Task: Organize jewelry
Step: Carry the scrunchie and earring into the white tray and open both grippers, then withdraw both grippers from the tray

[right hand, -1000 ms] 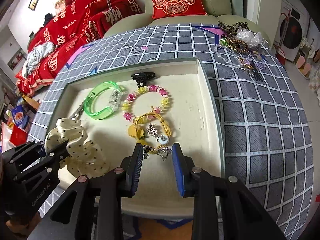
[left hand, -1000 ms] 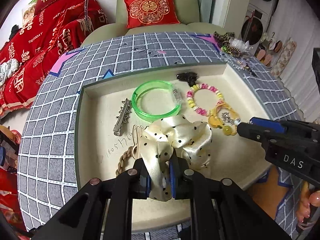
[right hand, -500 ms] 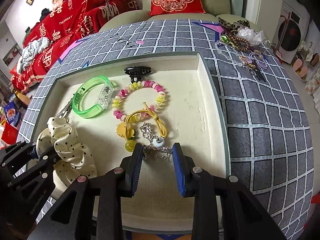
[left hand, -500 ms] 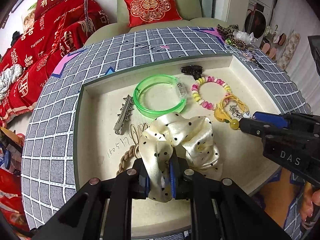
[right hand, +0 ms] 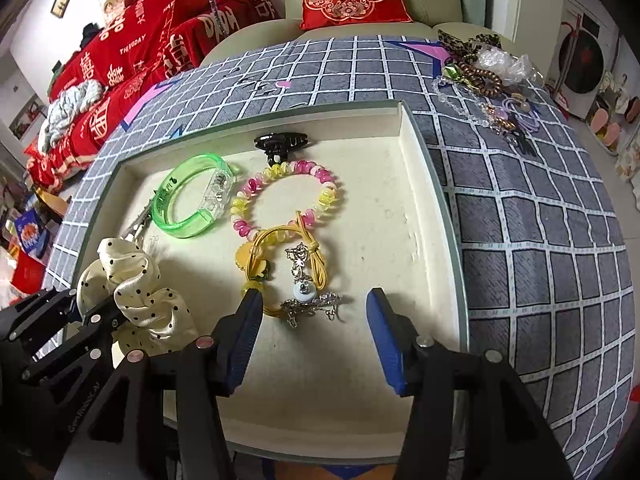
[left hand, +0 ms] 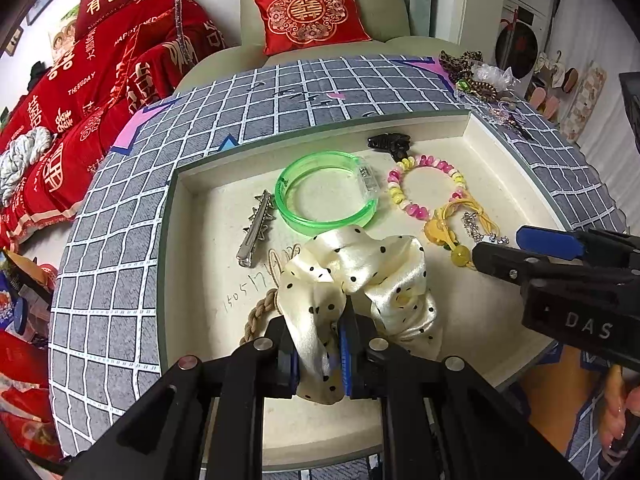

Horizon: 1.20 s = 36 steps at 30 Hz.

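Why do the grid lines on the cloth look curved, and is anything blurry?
Left wrist view: fisheye bends the cloth grid and darkens the corners; tray sharp, evenly lit. Right wrist view: same bowing; satin scrunchie shows soft sheen, the near fingers slightly soft.

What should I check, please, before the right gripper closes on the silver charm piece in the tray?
1. Right gripper open wide enough: ok.
2. Silver charm piece lies between the fingertips: cannot tell; it looks just ahead of them.
3. Yellow cord bracelet clear of the grasp: not ok; it touches the charm and the left fingertip.
4. Left gripper secure on the polka-dot scrunchie: ok.
5. Grippers apart from each other: ok.
6. Tray floor free beside the charm: ok.
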### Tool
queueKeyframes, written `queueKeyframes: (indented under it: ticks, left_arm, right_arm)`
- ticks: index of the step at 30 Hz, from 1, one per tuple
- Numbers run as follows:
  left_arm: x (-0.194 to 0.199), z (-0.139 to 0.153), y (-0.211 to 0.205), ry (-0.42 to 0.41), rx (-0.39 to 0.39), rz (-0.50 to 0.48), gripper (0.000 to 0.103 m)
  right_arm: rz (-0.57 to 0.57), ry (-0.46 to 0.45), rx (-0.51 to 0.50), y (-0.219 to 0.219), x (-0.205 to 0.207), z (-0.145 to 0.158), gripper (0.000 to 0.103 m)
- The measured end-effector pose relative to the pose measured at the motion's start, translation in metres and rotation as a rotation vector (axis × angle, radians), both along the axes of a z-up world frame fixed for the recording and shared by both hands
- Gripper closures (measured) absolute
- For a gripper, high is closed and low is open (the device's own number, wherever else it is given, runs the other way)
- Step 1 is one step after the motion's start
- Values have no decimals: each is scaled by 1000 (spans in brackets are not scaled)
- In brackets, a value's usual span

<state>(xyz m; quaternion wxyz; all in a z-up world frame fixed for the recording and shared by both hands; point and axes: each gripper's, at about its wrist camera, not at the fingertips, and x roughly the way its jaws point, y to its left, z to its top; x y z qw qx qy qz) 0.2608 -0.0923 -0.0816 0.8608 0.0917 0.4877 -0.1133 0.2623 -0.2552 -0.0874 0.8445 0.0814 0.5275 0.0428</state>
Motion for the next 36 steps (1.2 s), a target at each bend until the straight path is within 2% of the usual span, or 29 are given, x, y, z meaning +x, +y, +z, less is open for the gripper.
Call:
queueKeyframes:
  ticks: [8,9,10,12,13,14,22,24,26,30,32,36]
  left_arm:
    - [0,3,1,-24,14,16,80]
    - [1,4,0,-24,14,18,77]
    - [2,4,0,-24,14,20,44]
    - [1,9,0,-62,23,43,0]
    - [-3,14,0,-102,29,42,0]
    - [-3,15,-2,-105,31,26,0]
    - [-3,17,-1,-84,42,32,0]
    - [-7,17,2,-83,53,37,0]
    - [-10,15,3,-67,67,31,0]
    - [-12,15,2,-77,108,35,0]
    - [-10,16,2,-86,135,49,0]
    - [-7,23,9,-103,84,63,0]
  right_arm:
    - [-42,-34,43,-14,-6,17,45]
    - [-44,-41,45,-15,-8,21,45]
    - [-46,-50,47,-17,-9,25,45]
    - [-49,-64,49,-20,-12,32,45]
    - [-53,-69,52,-22,-14,35,45]
    - [-57,-74,58,-24,-15,37,45]
    - [-71,-59,60,-31,-20,38,45]
    - [-65,-52,57,-31,-22,37,42]
    - [-64,-47,53,-30,-24,35,34]
    - [-51,-38,27,-25,-24,34,32]
    - [-43,-36,21,-21,-24,35,26]
    - [-37,-50,12,-19,-26,40,26]
